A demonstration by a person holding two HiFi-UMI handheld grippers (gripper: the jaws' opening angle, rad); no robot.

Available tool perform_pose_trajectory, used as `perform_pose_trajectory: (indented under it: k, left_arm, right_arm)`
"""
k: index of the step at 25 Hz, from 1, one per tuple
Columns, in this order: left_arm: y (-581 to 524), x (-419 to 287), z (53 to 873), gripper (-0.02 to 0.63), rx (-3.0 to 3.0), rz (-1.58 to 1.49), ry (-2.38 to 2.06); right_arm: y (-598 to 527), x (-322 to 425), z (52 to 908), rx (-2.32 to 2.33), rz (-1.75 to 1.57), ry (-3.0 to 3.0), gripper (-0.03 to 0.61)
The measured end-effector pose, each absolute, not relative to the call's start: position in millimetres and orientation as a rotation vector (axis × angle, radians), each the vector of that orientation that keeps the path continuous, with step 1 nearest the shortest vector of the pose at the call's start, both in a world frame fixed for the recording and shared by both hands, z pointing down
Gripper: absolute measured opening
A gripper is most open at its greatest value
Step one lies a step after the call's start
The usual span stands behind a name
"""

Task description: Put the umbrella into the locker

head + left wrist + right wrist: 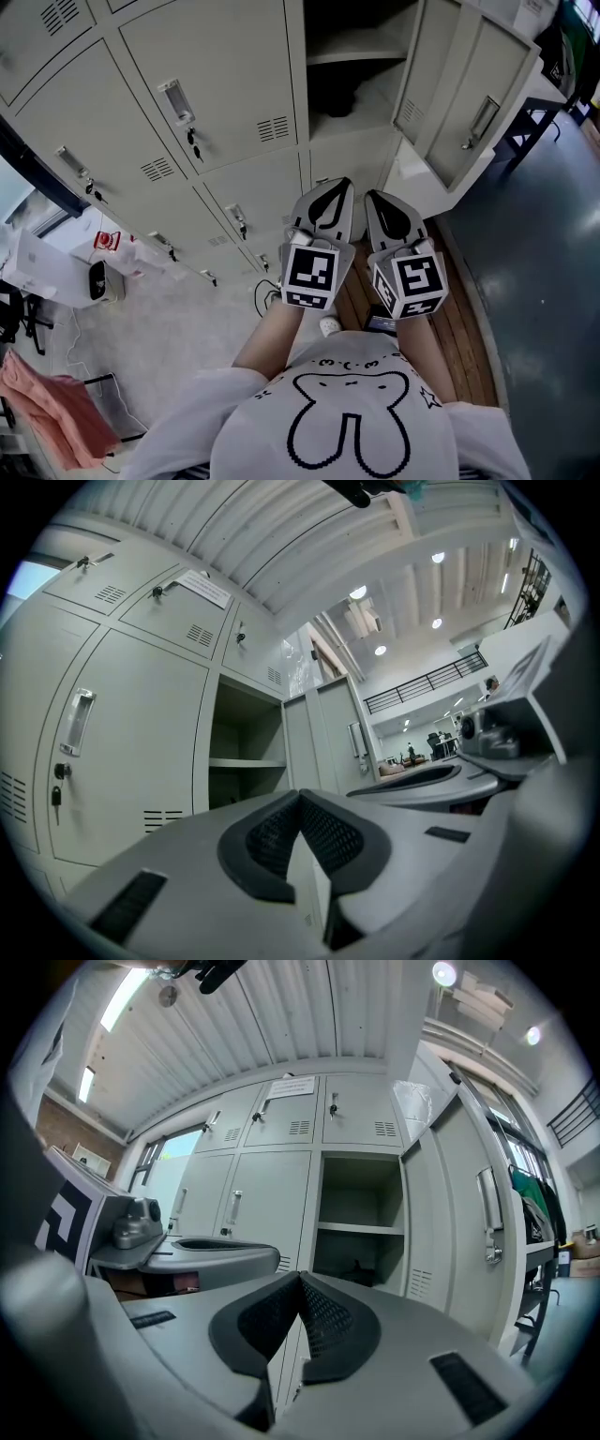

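Note:
The open locker (352,94) stands straight ahead with its door (464,89) swung out to the right. Under its shelf (361,1227) lies a dark bundle (337,101), apparently the folded umbrella (361,1269). My left gripper (330,187) and right gripper (380,199) are held side by side below the opening, apart from it and pointing at the lockers. Both are shut with nothing between the pads. In the left gripper view the jaws (300,799) meet at the tip; in the right gripper view the jaws (300,1279) do too.
Closed lockers (197,103) with keys in their locks fill the wall to the left. A wooden strip of floor (459,328) runs beneath me. A white box (56,272) and pink cloth (42,398) lie at the left, and a dark stool (530,122) stands beyond the door.

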State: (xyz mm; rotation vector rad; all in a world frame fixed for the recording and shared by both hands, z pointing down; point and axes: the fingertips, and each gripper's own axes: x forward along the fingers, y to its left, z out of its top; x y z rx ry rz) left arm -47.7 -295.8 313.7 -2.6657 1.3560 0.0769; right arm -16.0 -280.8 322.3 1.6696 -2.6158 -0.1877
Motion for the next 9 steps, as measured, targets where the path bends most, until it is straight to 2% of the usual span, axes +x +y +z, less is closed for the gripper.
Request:
perform_pose_trajectory:
  k: [9]
  left_arm:
    - [-289.7, -41.6, 309.8, 0.012, -2.675, 0.093, 1.34]
  right_arm:
    - [-275.4, -12.8, 320.1, 1.68, -0.188, -2.616, 0.015]
